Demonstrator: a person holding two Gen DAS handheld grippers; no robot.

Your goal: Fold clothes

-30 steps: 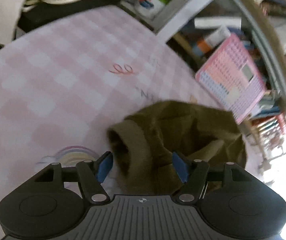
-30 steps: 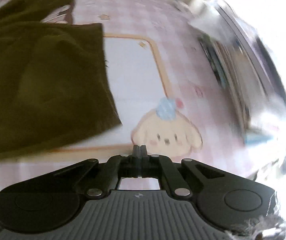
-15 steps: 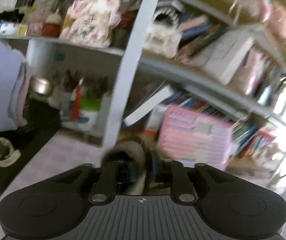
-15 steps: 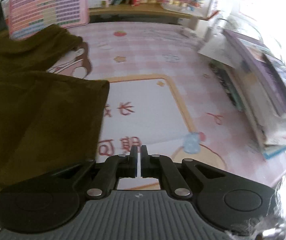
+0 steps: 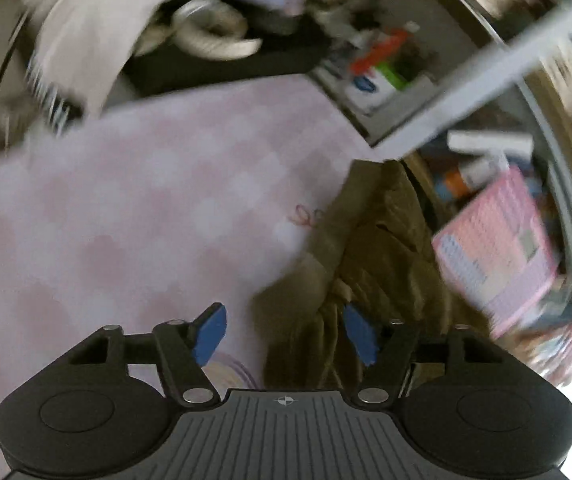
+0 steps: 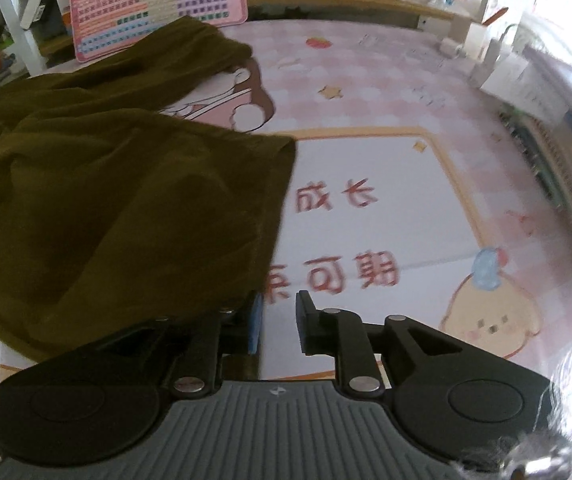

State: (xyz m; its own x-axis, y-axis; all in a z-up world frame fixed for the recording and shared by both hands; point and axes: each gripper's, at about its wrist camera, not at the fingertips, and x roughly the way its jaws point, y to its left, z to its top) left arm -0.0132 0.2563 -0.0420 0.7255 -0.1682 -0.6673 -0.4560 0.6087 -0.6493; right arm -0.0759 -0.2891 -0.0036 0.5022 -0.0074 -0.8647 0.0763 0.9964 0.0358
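While olive garment point(image 6: 118, 184) lies rumpled — soft, creased; left gripper point(image 5: 284, 334) gapes wide, right gripper point(image 6: 278, 326) narrowly parted.

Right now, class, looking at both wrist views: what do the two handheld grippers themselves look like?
Both the left gripper and the right gripper are matt black, with a grey ribbed body bearing a small crosshair mark, rounded side housings, silver pivot screws and linkage arms. The pads are blue. No cables or sleeves show.

Both wrist views look steeply down, close over the pink mat point(image 6: 365, 92) — 2 views share the olive garment point(image 5: 369, 264) and the pink chart point(image 6: 154, 0).
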